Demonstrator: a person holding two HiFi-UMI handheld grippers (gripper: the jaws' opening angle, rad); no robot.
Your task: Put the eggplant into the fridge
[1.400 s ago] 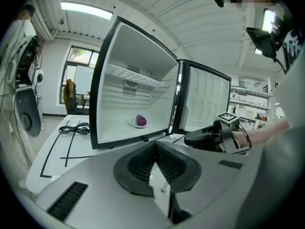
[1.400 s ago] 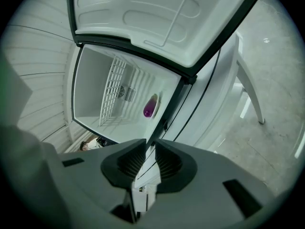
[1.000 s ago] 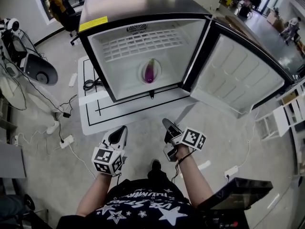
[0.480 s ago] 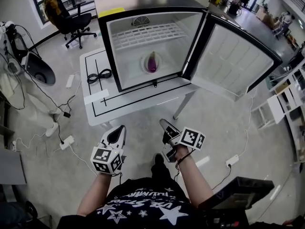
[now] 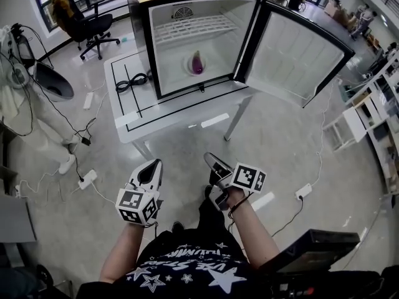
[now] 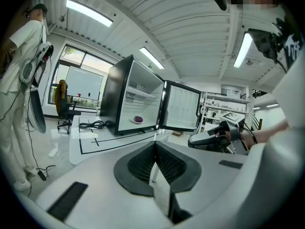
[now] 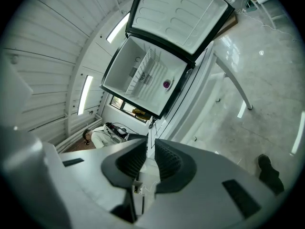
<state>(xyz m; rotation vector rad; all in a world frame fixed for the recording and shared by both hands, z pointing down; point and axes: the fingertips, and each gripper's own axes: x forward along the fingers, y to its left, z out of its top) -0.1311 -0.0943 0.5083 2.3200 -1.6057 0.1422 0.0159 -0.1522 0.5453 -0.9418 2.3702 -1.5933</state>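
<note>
Hanging low before the person's body, the left gripper (image 5: 151,167) had its jaws pressed together with nothing between them; the right gripper (image 5: 211,161), just beside it, showed its jaws drawn in to a thin slit, likewise empty; both were above the floor, well apart from the table (image 5: 168,120). On that table the fridge (image 5: 142,42) stood toward the far right corner, its door (image 5: 293,48) swung wide to the right past the table's edge; a coiled black cable (image 5: 131,81) lay on the table's left part, beside the fridge. Inside, the eggplant (image 5: 197,63) rested on a small white plate (image 5: 189,67) near the middle of the fridge floor, under a wire shelf (image 5: 193,27); neither gripper touched it. Judged from this, the main work looked done, since the eggplant was already in the fridge and both grippers were free; what seemed left, if anything, was shutting the open door, which the task sentence did not ask for.
</note>
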